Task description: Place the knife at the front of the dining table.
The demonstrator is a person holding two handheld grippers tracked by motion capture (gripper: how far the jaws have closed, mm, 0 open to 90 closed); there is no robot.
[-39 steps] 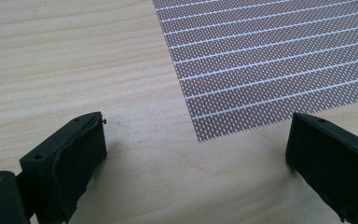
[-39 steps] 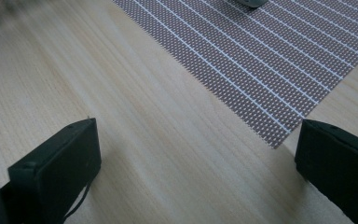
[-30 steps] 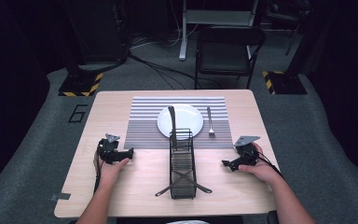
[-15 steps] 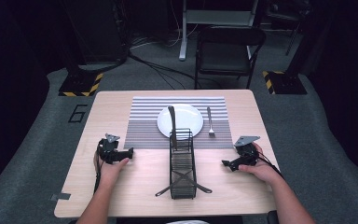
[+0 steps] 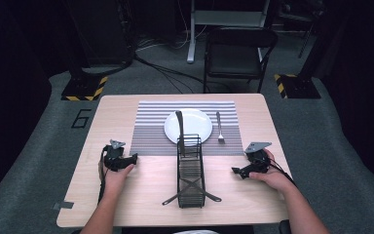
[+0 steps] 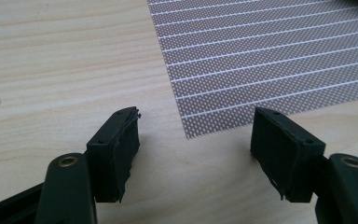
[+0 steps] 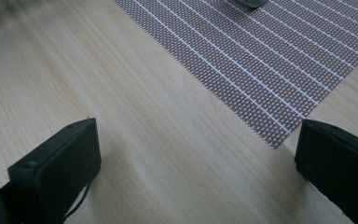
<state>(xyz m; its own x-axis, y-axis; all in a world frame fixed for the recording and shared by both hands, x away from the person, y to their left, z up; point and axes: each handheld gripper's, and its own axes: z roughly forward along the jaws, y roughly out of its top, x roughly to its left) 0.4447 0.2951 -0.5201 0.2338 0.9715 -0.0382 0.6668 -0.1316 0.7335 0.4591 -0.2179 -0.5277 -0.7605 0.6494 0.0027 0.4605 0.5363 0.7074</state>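
Standing at the table's (image 5: 126, 204) centre, the wire rack (image 5: 191, 170) holds a knife (image 5: 180, 127) leaning over the plate (image 5: 199, 124) at twelve o'clock; a fork (image 5: 219, 127) lies at one o'clock on the striped mat (image 5: 148, 131). Nothing looks handled yet. At nine o'clock, the left gripper (image 5: 132, 158) has just been closing, jaws still apart on nothing. At three o'clock, the right gripper (image 5: 237, 170) gapes, empty.

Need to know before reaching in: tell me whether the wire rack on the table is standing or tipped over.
Standing. The wire rack sits upright on its crossed feet, below the plate in the high view.
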